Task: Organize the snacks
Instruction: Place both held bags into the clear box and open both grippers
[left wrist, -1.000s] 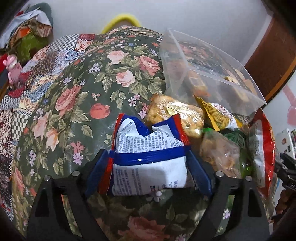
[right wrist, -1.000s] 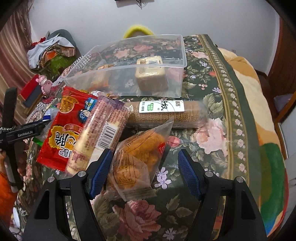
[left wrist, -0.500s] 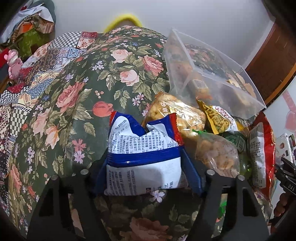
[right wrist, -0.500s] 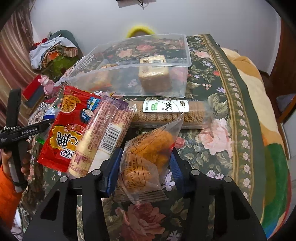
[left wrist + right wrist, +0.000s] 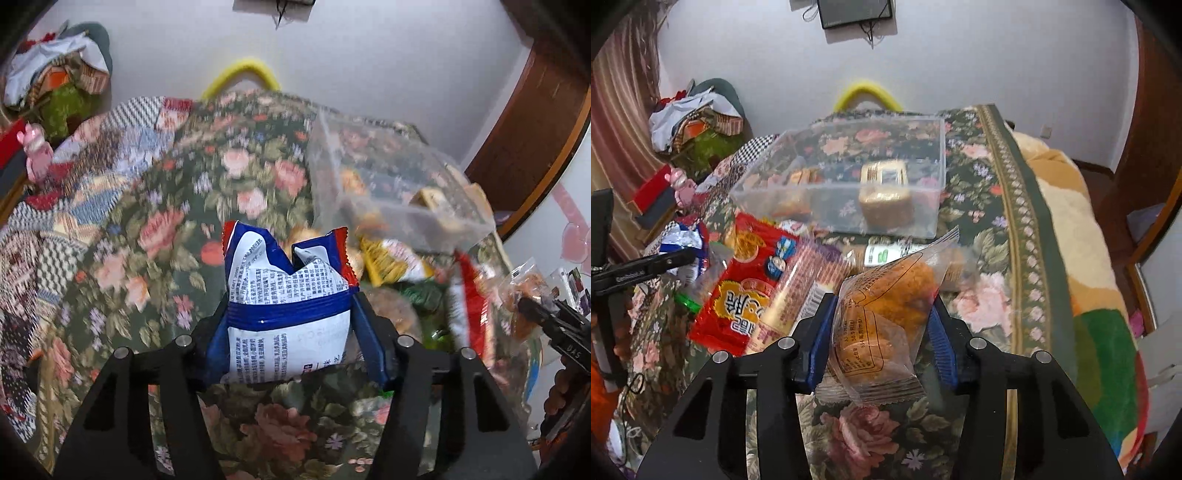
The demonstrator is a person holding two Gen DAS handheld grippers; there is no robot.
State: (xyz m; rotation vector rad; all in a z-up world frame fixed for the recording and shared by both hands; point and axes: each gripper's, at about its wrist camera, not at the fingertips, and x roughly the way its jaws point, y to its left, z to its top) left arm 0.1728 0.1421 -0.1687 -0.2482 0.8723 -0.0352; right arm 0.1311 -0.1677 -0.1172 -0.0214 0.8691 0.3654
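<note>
My left gripper point(image 5: 291, 325) is shut on a blue and white snack bag point(image 5: 288, 310) and holds it lifted above the floral cloth. My right gripper point(image 5: 881, 325) is shut on a clear bag of orange pastry point(image 5: 882, 314), also raised. A clear plastic bin point(image 5: 849, 184) stands beyond, with a wrapped cake point(image 5: 886, 192) and a few snacks inside; in the left wrist view the bin point(image 5: 388, 192) is at upper right. A red snack bag point(image 5: 746, 288), a long striped pack point(image 5: 798, 295) and a biscuit roll point(image 5: 886, 254) lie between grippers and bin.
The floral cloth point(image 5: 166, 229) covers the bed or table; a patchwork cloth point(image 5: 55, 221) lies left. A yellow handle point(image 5: 864, 92) shows behind the bin. Clothes point(image 5: 694, 118) are piled at far left. An orange blanket point(image 5: 1071, 229) lies right. More snacks point(image 5: 399, 258) sit beside the bin.
Both grippers closed on their bags and lifted them off the cloth. The views have tilted upward, so the wall and bin show more.
</note>
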